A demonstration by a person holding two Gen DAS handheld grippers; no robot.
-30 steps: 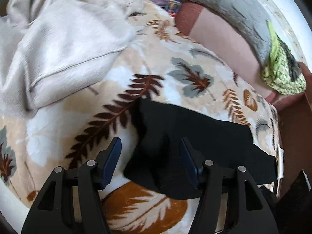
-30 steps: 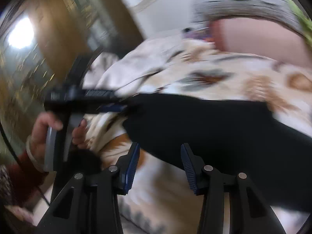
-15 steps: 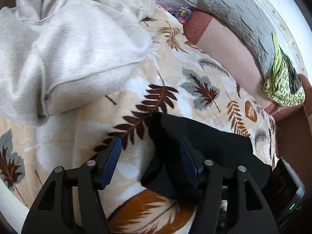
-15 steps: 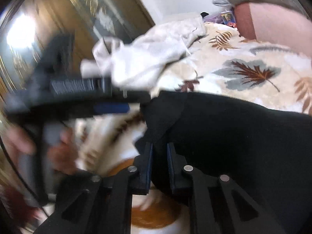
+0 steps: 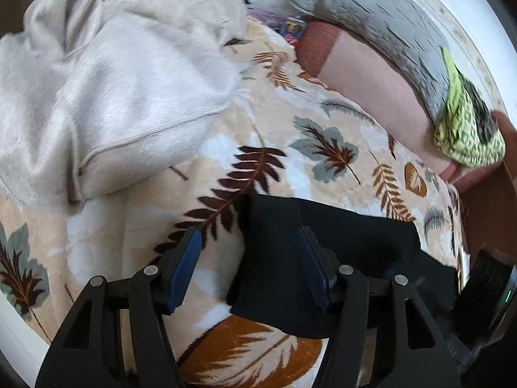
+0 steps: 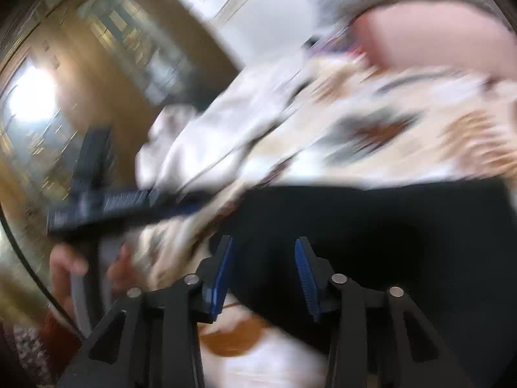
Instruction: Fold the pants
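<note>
blurred: right wrist view throughout | cut off: black pants [image 5: 339,242] at lower right edge

The left tool [image 5: 248,268] has two matt black angular arms with triangular cut-outs, each carrying round silver screw heads at the joints, and dark blue pads [image 5: 187,268] lining the inner faces of its fingers. The right tool [image 6: 263,271] is built alike: black arms, silver screws, brighter blue ridged pads [image 6: 303,271]. In the blurred right wrist view, a hand [image 6: 69,263] shows above a dark red sleeve [image 6: 55,333]
</note>
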